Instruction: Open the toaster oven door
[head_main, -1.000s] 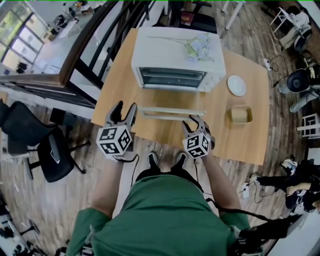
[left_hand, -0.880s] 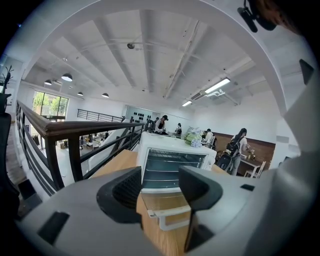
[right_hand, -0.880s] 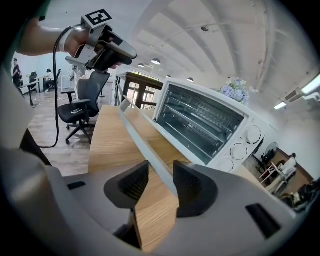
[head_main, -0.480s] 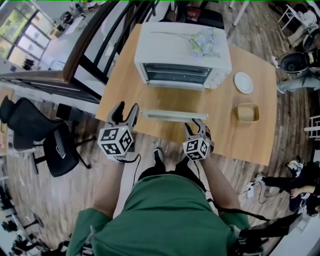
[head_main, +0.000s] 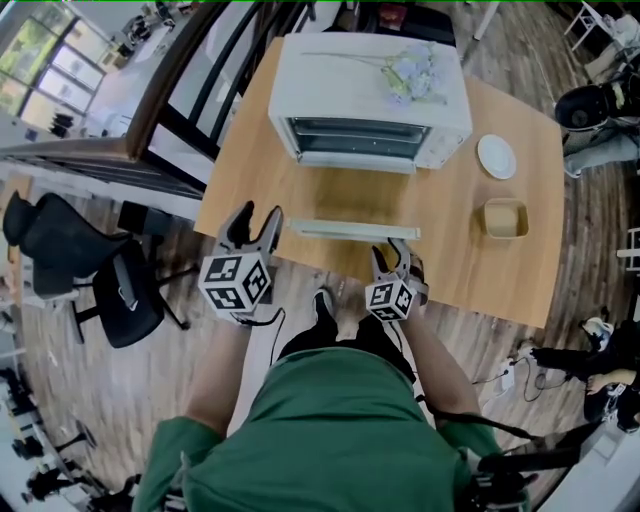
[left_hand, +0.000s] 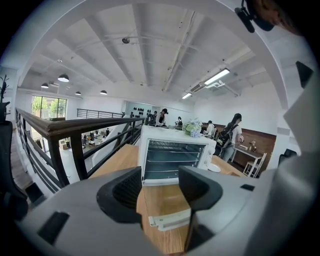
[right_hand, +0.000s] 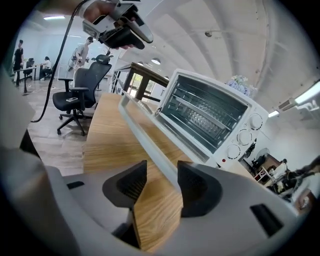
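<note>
Toaster oven door (head_main: 352, 230), 12 o'clock, down flat: likely stiff, hinged; I'd hold its front bar. Fingers of my right gripper (right_hand: 162, 172) just opened, nothing gripped; left gripper (left_hand: 160, 175) spread, empty.

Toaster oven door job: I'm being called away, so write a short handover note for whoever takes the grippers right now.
Left gripper: open, empty, at the table's near edge, left of the door, pointing at the oven.
Right gripper: jaws have just been opening and now stand open. The door's front edge runs into their gap, ungripped.
Things: toaster oven on the table's far side, its door folded down flat, racks showing.
Done: door open.
Left: probably just draw the right gripper back clear of the door.
</note>
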